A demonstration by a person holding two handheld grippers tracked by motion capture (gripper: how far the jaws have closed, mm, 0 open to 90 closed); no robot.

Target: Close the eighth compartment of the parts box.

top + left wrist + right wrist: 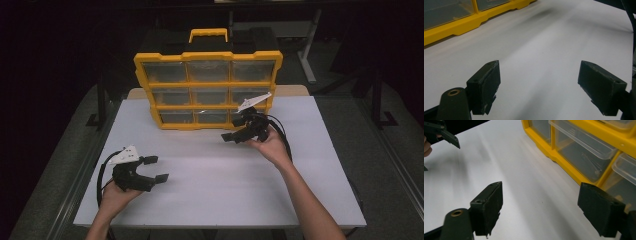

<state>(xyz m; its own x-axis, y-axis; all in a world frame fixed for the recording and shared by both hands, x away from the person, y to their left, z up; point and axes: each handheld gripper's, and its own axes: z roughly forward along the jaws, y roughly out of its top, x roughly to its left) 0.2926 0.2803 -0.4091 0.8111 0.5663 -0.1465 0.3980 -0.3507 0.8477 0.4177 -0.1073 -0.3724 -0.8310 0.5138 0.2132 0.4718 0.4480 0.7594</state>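
Nine-drawer organizer (207, 90) upright, long axis crosswise, drawers facing person.

High view overlooks the table (210, 170); gripper views skim it closely.

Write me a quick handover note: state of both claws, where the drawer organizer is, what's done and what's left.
Left claw: open, holding nothing, low over the near left of the white table.
Right claw: open, holding nothing, beside the bottom right drawer of the yellow organizer.
Organizer stands upright at the table's far edge, handle up.
Done: nothing visible taken out; in the right gripper view the drawers look slightly pulled out.
Left: probably working that drawer.
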